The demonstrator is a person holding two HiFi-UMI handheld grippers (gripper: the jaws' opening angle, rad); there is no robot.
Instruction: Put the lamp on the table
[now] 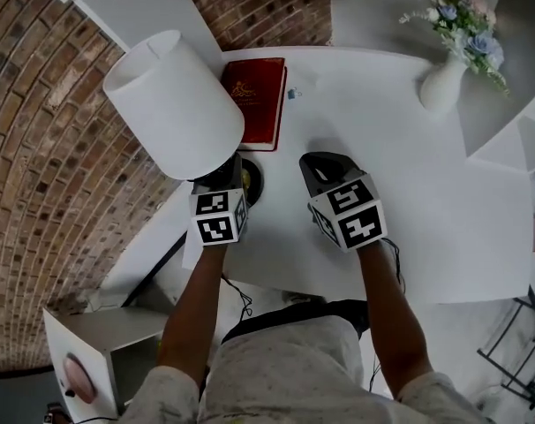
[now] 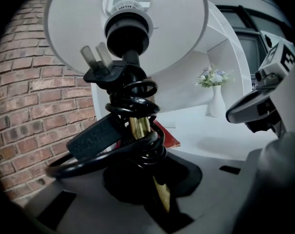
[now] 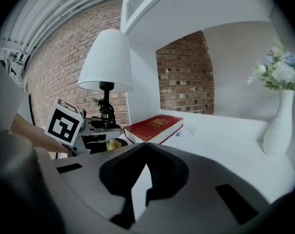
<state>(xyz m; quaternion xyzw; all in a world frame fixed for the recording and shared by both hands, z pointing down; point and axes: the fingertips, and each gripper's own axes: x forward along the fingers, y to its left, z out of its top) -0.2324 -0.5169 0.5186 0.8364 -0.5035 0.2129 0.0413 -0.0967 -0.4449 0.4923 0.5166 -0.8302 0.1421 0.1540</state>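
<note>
The lamp (image 1: 175, 104) has a plain white tapered shade, a black bulb socket and a thin brass stem. Its black cord (image 2: 138, 106) is coiled several times around the stem, and the two-pin plug (image 2: 101, 65) sticks out just under the shade.

In the head view the lamp sits left of centre, at the left edge of the white table (image 1: 382, 148). Its dark base is just below the near end of a red book (image 1: 256, 100). Whether the base rests on the table cannot be made out.

The left tongs (image 1: 222, 184) are clamped on the brass stem below the coils. The right tongs (image 1: 325, 170) are over the table to the right, apart from the lamp, with their tips together and nothing between them. A white vase of flowers (image 1: 444, 82) stands at the upper right.
</note>
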